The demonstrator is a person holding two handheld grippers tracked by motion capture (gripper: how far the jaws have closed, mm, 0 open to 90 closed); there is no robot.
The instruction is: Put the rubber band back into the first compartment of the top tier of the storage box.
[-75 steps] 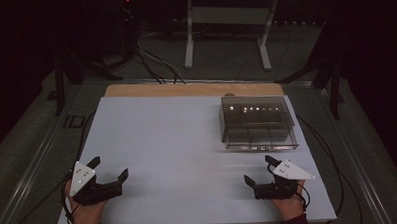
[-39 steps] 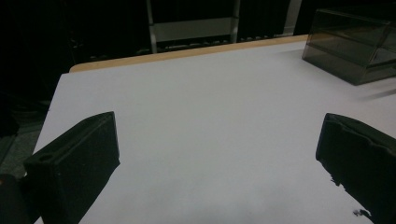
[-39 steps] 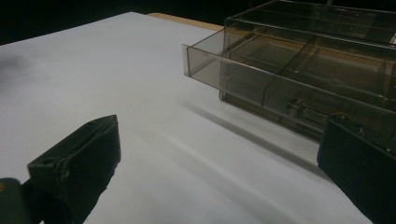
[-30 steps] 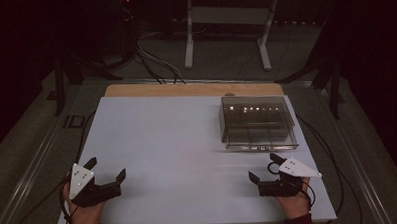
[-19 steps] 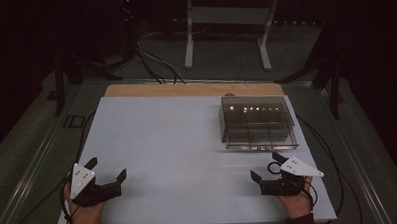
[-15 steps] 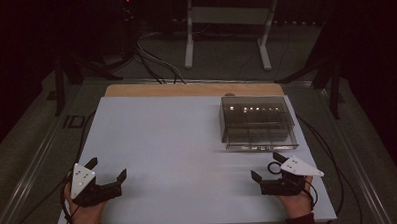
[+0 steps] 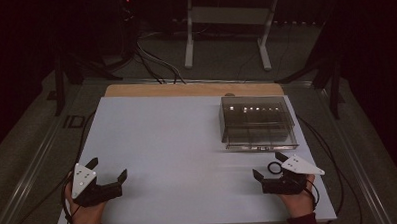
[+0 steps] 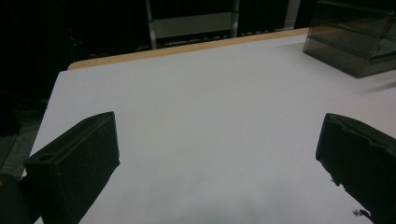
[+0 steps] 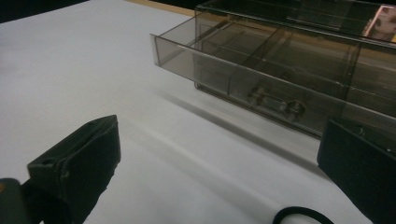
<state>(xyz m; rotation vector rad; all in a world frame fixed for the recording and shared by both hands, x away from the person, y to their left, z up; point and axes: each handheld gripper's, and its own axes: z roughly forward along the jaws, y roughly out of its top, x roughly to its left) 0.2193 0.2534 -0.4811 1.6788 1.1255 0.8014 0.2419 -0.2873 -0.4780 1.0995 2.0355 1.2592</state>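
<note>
At the near left corner of the white surface a hand holds the left claw, its jaws spread wide apart around nothing but bare surface, aimed toward the far right. The left gripper view shows the same two black jaws standing well apart, with the smoky box at the far right edge. Across the bare middle, on the right half and toward the far edge, sits the clear smoke-tinted drawer box, its long axis running left to right along the surface. Its drawer is pulled partly out toward the person, the front with its small handle facing the near edge; inner dividers show through the plastic. A row of small bright marks on the box top is too small to read. Just in front of the box, near its right end, a black elastic ring lies flat. The right claw sits just beside that ring, held by the right hand, jaws set wide apart and empty, pointing at the drawer front.
</note>
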